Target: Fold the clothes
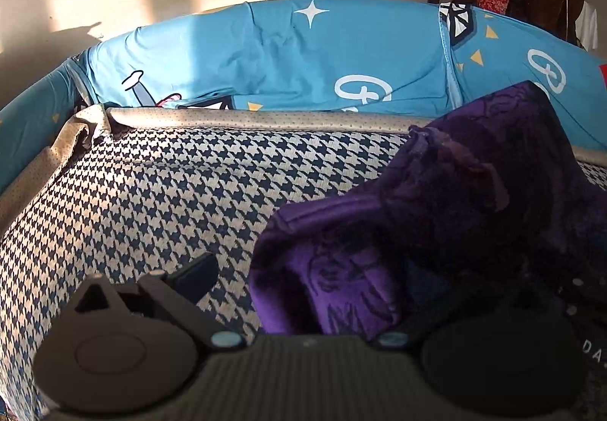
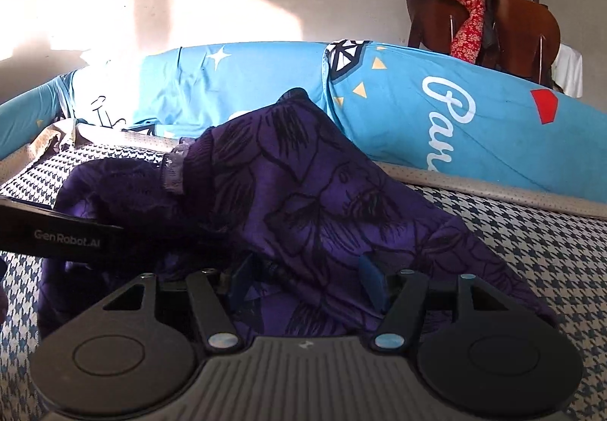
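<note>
A purple garment (image 2: 322, 193) with a dark floral print lies bunched on the houndstooth cover (image 2: 531, 242). In the right wrist view my right gripper (image 2: 306, 278) has its blue fingers (image 2: 370, 282) spread, and a fold of the garment lies loose between them. In the left wrist view the garment (image 1: 436, 212) fills the right half. My left gripper (image 1: 303, 282) stands wide. Its left finger (image 1: 199, 275) is bare over the cover, and the cloth hides the right finger. The left gripper's black body (image 2: 57, 235) reaches in from the left, its tip at the garment.
A blue printed sheet (image 1: 284, 53) covers the raised back behind the houndstooth surface (image 1: 151, 193), with a beige dotted trim (image 1: 265, 117) along its foot. Two dark wooden chairs (image 2: 523, 30) stand at the far right, a red floral cloth (image 2: 466, 22) draped over them. A sunlit wall is behind.
</note>
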